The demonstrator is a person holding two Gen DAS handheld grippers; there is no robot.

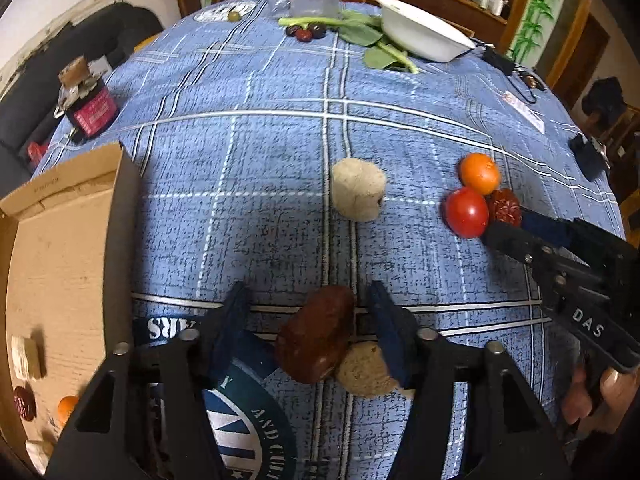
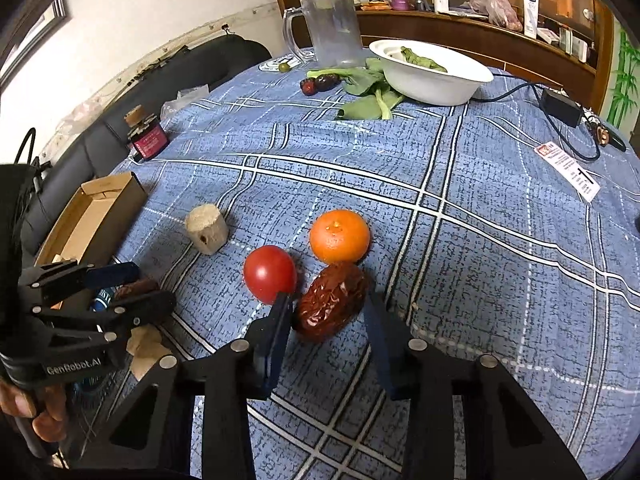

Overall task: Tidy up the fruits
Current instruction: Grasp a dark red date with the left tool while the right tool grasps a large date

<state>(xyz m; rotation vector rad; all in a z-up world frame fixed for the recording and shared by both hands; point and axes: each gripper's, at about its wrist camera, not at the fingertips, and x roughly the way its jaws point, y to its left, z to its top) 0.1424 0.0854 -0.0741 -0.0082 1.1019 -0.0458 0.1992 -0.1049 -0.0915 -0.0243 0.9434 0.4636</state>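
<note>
Two dates, one per tongs. My left tongs (image 1: 310, 306) hang released over the bench (image 1: 256, 152). The dark date (image 1: 316, 336) lies between the fingers, close to the right one, with a clear gap to the left one. It leans on a beige chunk (image 1: 366, 372) just behind it, and the cardboard box (image 1: 60, 240) is to the left. My right tongs (image 2: 328, 300) are clenched on the wrinkled red date (image 2: 332, 302), which sits on the bench with pads against both its sides. The tomato (image 2: 269, 272) is just beside the left pad. The orange (image 2: 339, 235) is beyond the date, apparently touching its far end. A second beige chunk (image 2: 206, 229) stands well apart to the left.
</note>
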